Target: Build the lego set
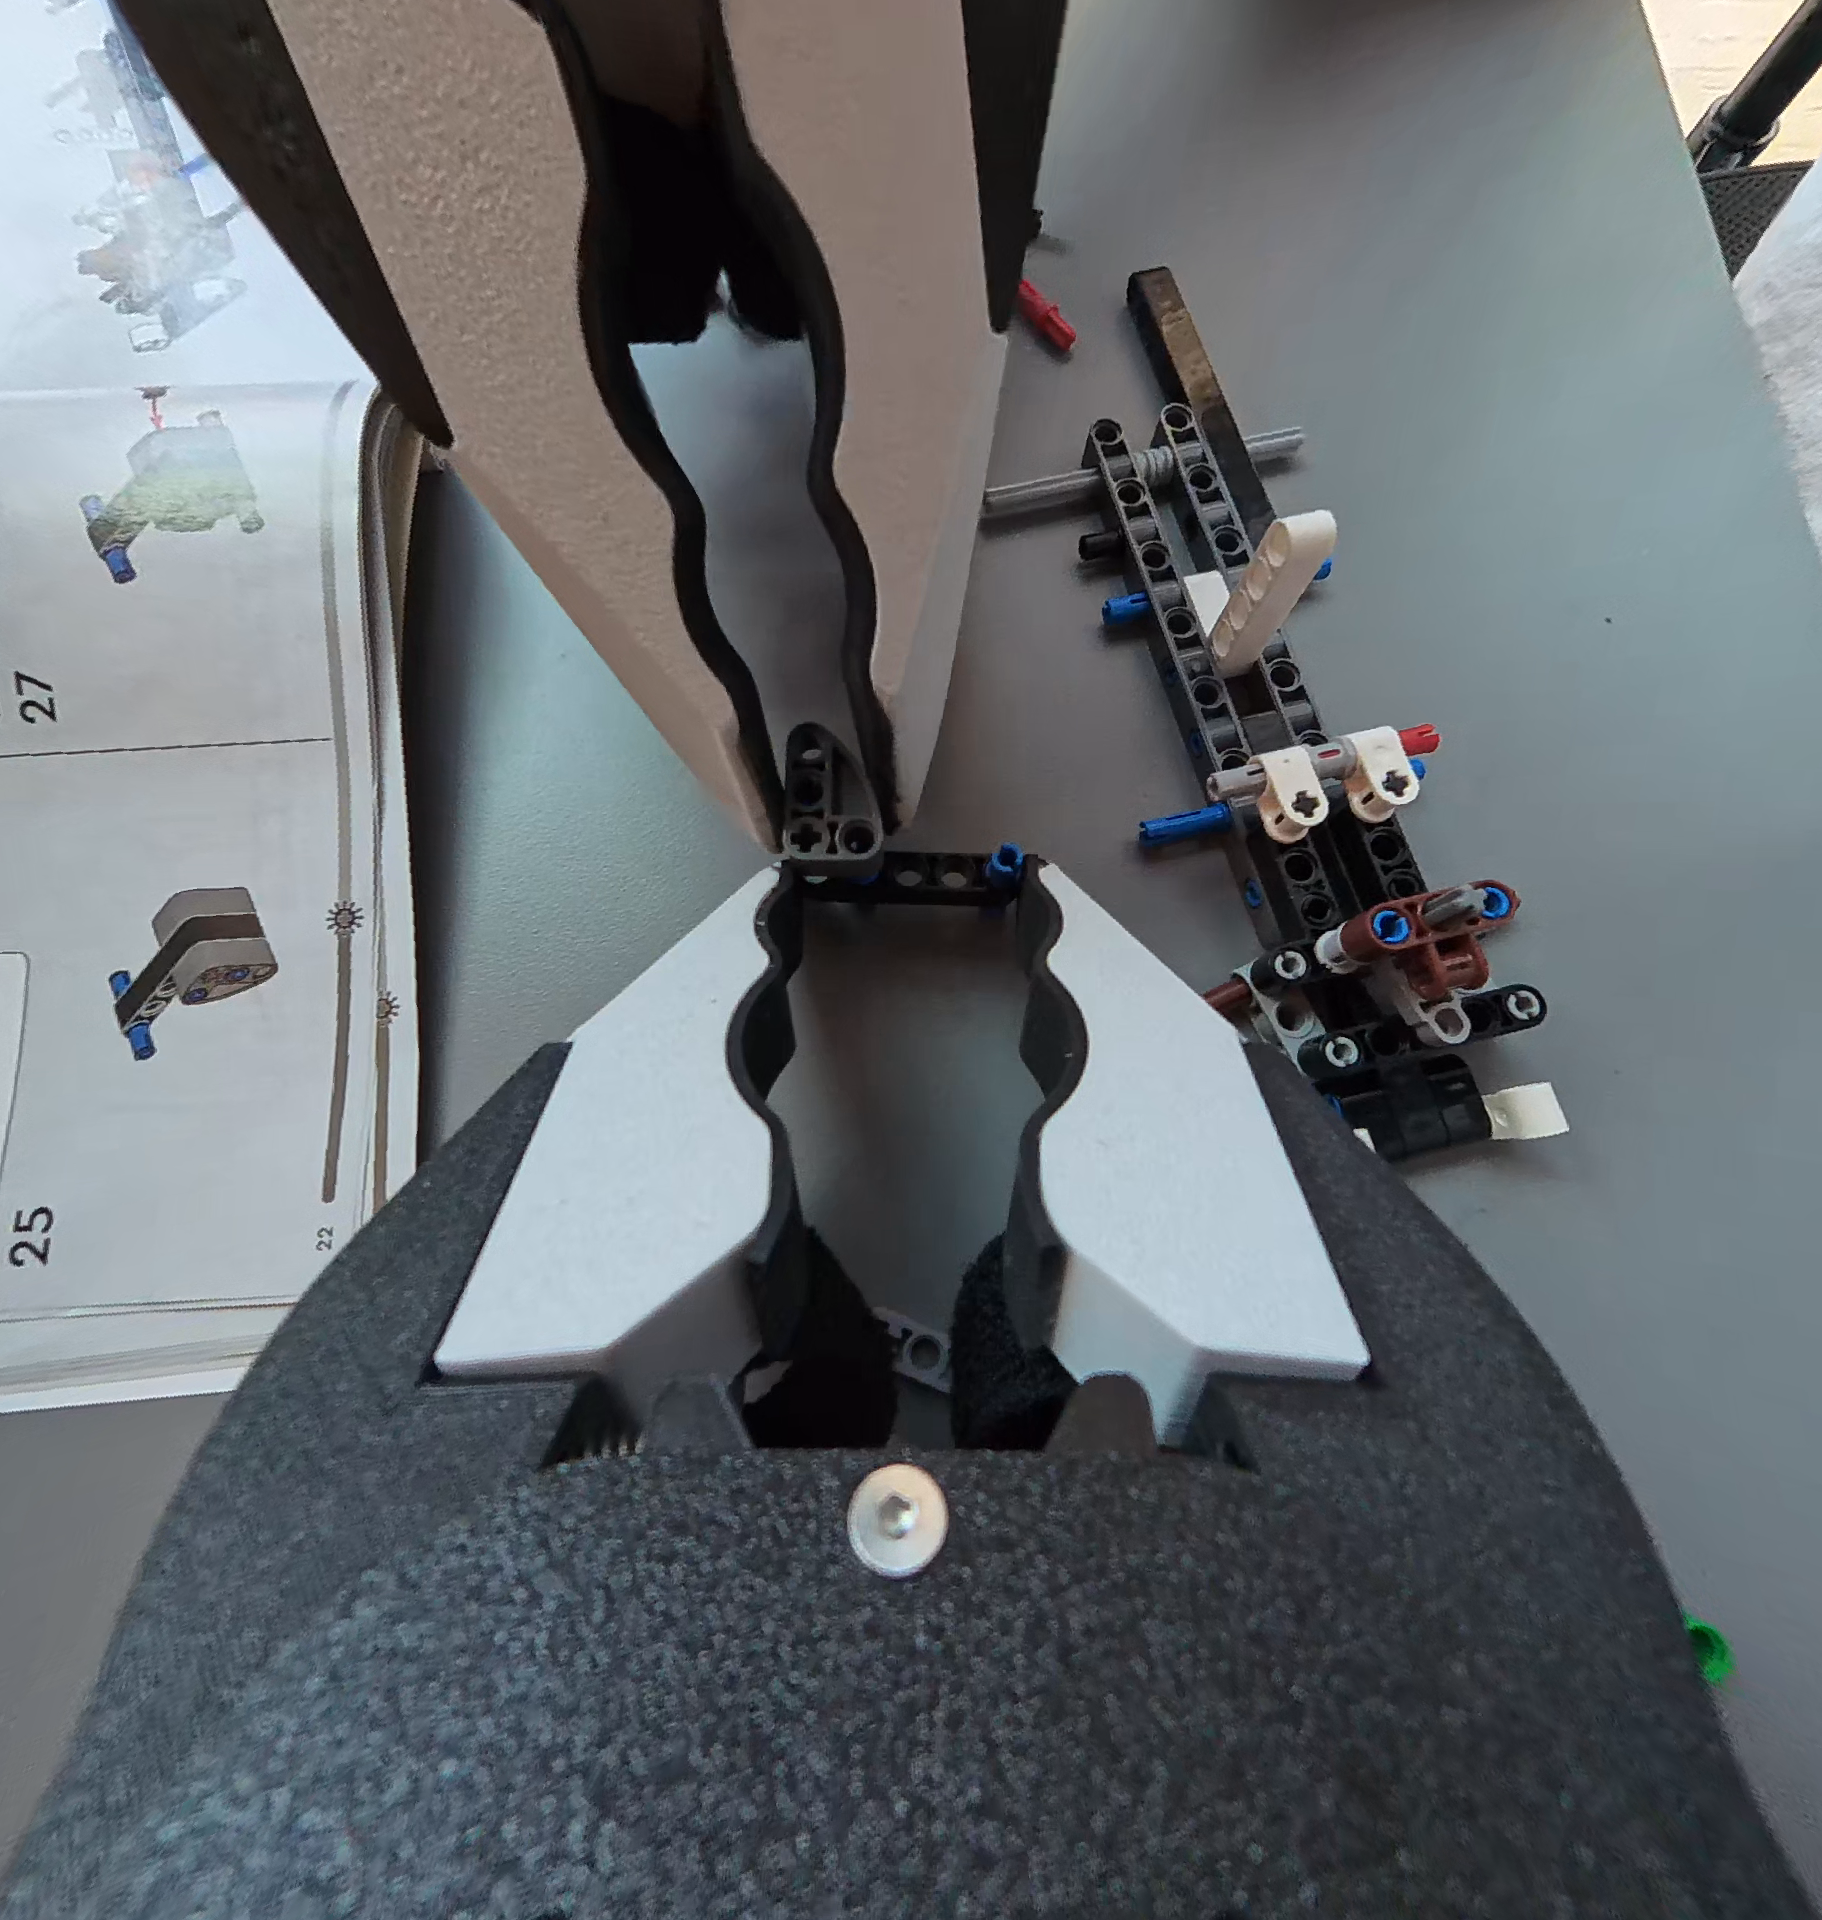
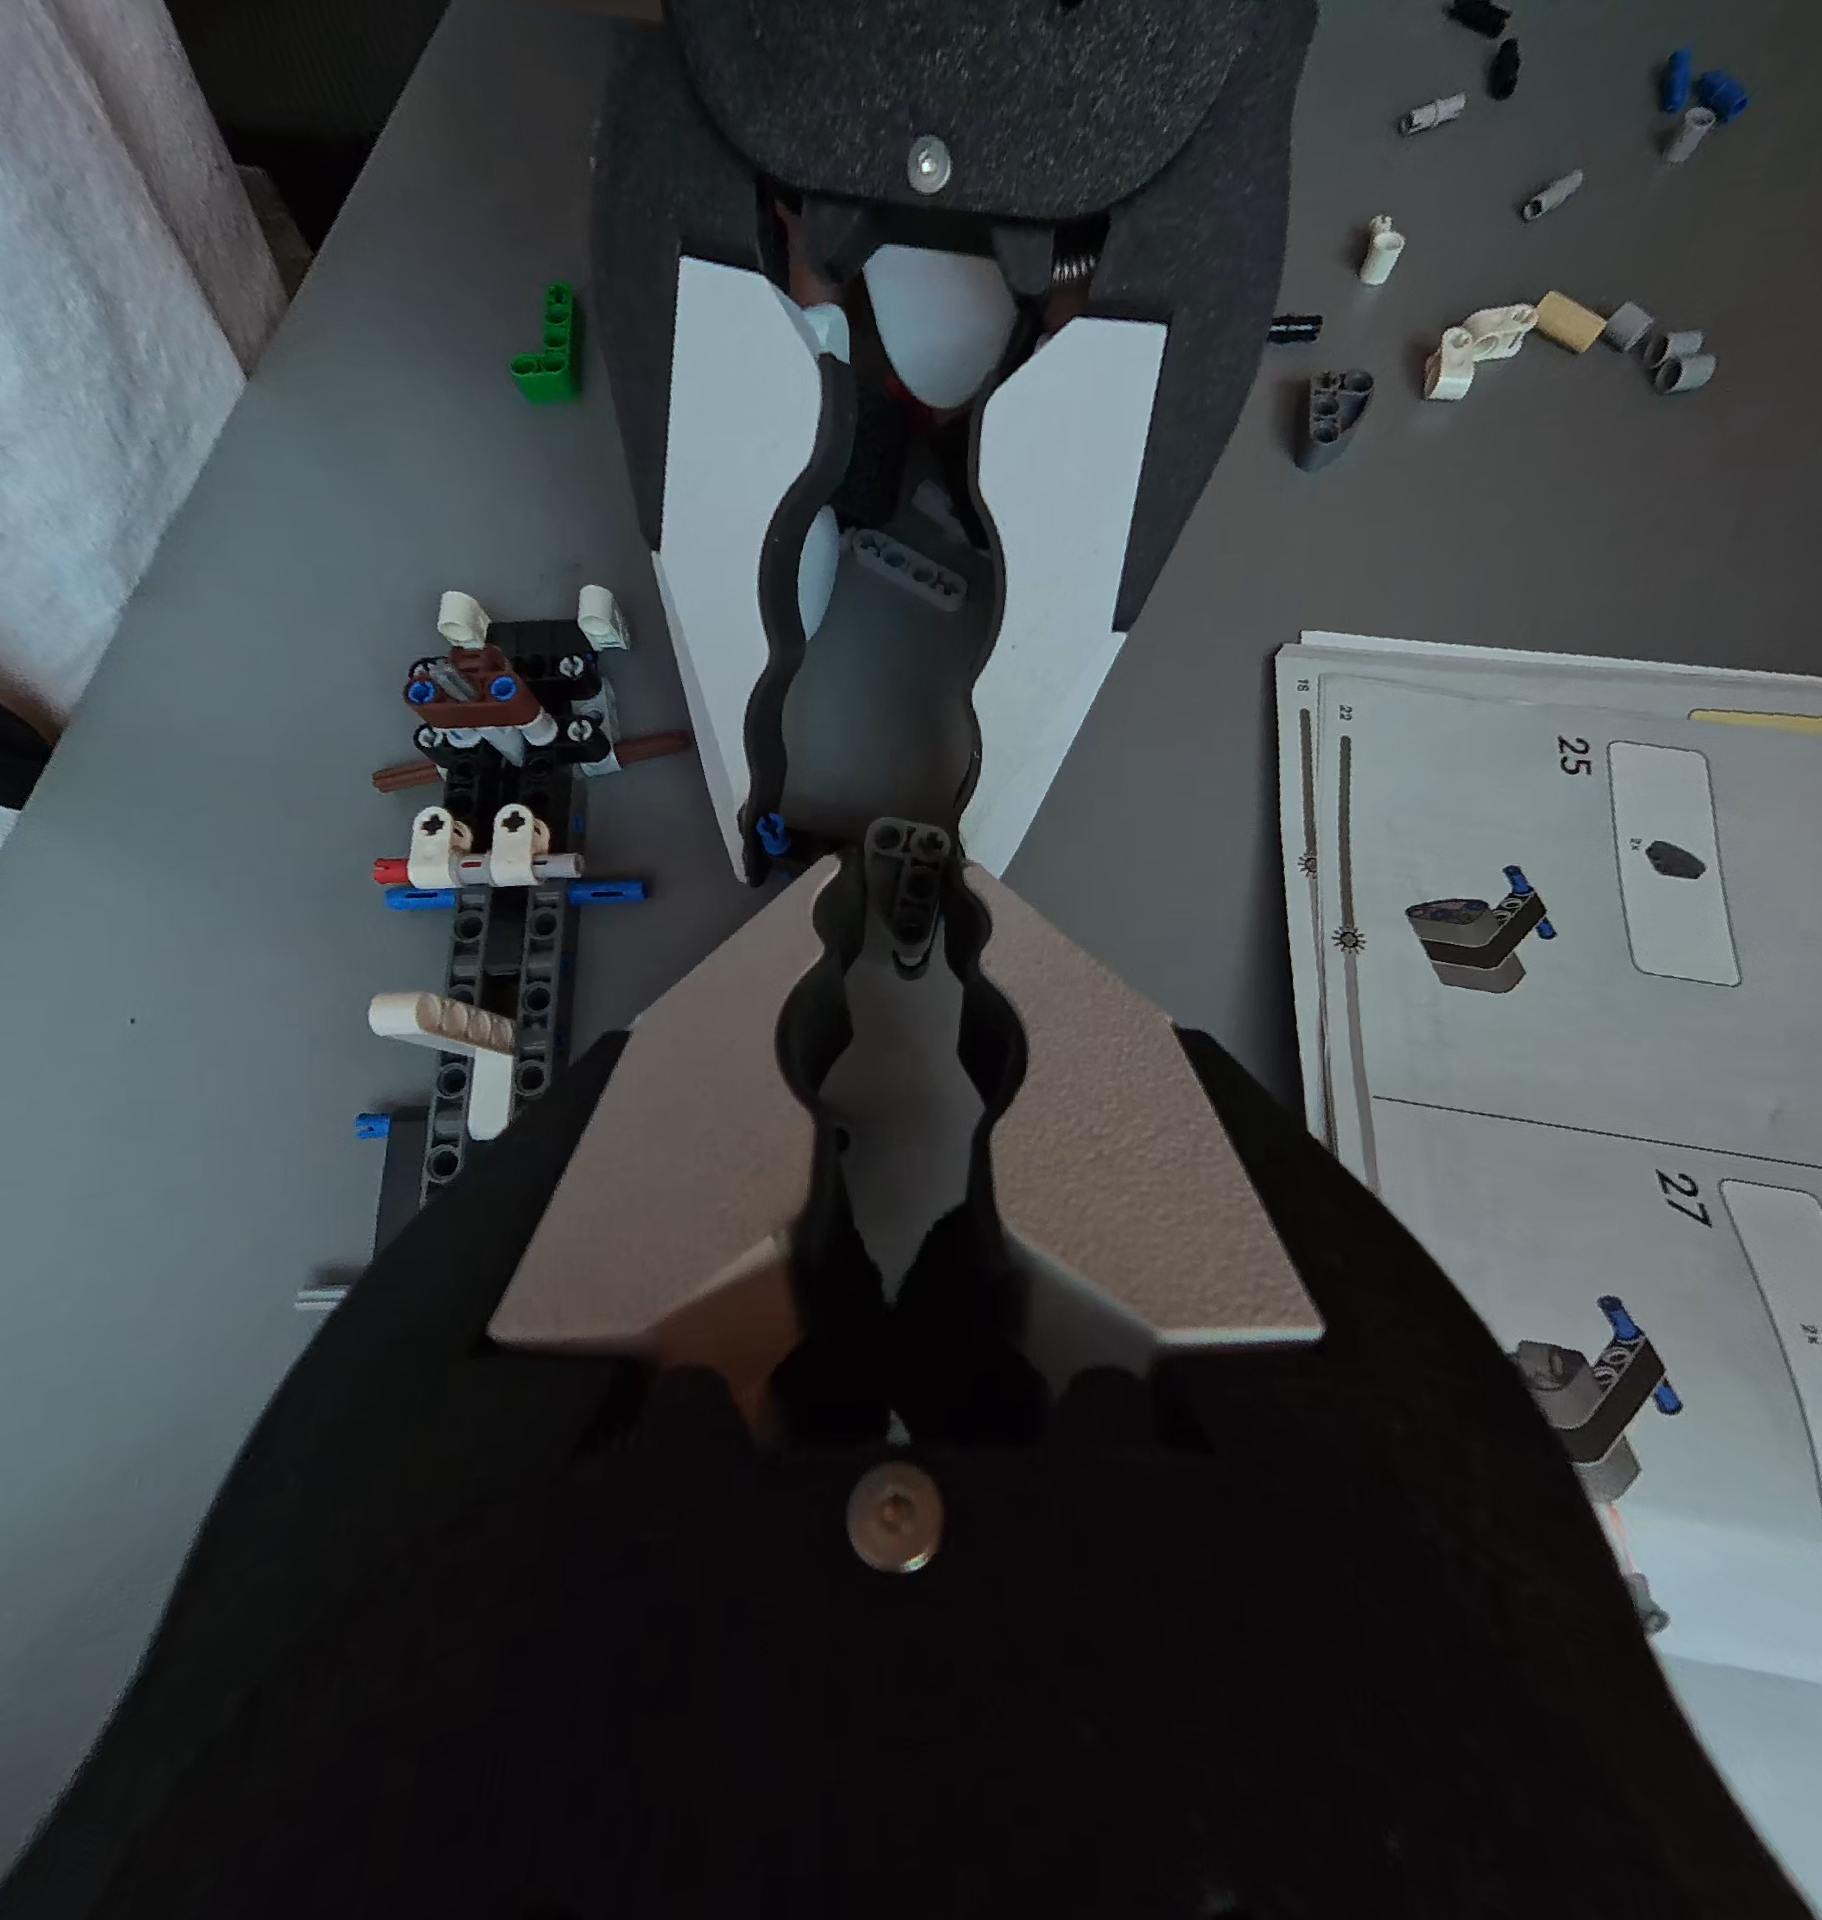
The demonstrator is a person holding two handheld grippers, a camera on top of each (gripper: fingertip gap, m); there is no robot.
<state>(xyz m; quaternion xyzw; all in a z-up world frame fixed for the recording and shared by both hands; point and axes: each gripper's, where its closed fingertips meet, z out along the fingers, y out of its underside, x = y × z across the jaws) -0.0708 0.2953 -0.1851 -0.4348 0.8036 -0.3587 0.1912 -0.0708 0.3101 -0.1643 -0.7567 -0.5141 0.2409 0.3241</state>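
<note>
My left gripper [image 1: 912,883] pinches a black beam [image 1: 933,871] with blue pins. My right gripper [image 2: 912,883] pinches a grey wedge piece [image 2: 912,878], touching that beam's end.

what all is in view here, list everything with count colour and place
dark grey wedge-shaped piece: 1, in the right gripper's tips, against the beam's left end
black holed beam: 1, blue pins at its ends, between the left gripper's fingertips
long building-toy assembly: 1, black and grey with white, brown, blue and red parts, on the table beside the grippers
red pin: 1, beyond the assembly
green L-shaped piece: 1, near the table edge
loose small pieces: several, white, tan, grey, blue, black, far corner
instruction booklet: 1, open, on the table
table: 1, grey
left gripper: 1, closed on the beam
right gripper: 1, closed on the wedge
</note>
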